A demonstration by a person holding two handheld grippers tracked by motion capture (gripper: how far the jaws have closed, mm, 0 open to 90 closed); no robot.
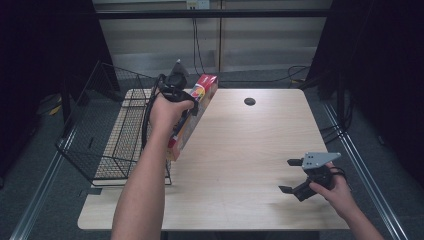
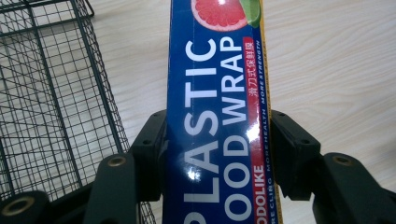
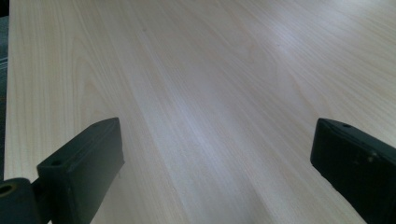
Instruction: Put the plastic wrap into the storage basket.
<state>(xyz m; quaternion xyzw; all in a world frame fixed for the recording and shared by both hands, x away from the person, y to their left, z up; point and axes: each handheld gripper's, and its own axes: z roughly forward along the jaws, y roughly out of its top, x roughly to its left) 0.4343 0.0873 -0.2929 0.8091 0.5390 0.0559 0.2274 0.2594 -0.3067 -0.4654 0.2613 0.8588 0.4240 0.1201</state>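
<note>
A long box of plastic food wrap, blue and red with a grapefruit picture, hangs tilted above the table's left part, beside the wire basket. My left gripper is shut on it. In the left gripper view both black pads press the sides of the box, with my left gripper around its lower half. My right gripper rests low over the table's front right, held by a hand, with its jaws wide apart. In the right gripper view my right gripper has only bare wood between the pads.
A black wire basket stands on the table's left edge, close beside the held box; its mesh lies just left of the box. A dark round hole sits in the light wooden table at the back.
</note>
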